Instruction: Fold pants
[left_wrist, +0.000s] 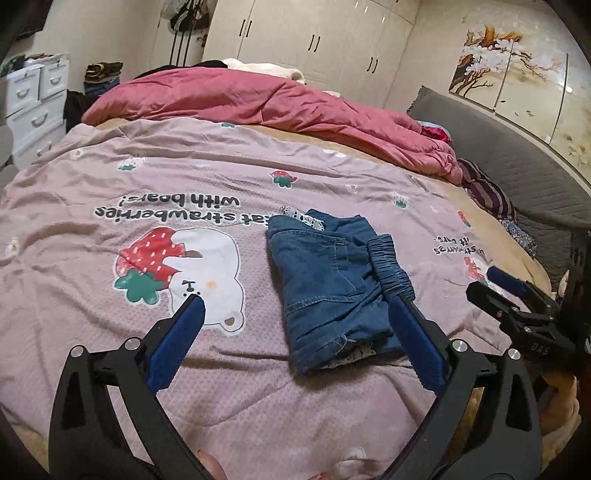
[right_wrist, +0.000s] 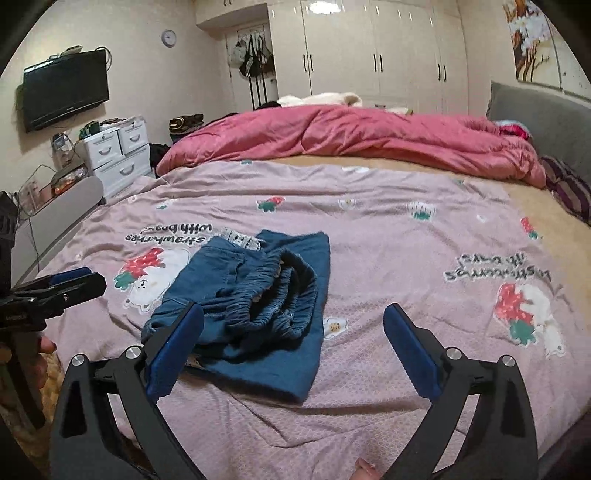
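pink strawberry-print quilt (right_wrist: 369, 229), white wardrobe (right_wrist: 369, 44) behind

Printed on the pink bedcover (left_wrist: 258, 177), upside down to both cameras: "eat strawberries with bears!", in dark letters just beyond the bear and strawberry picture (left_wrist: 181, 273). Partly hidden at one end by the folded pants (left_wrist: 332, 280). Same phrase printed again on the bedcover farther to the right of that bear picture, too blurred to read fully.
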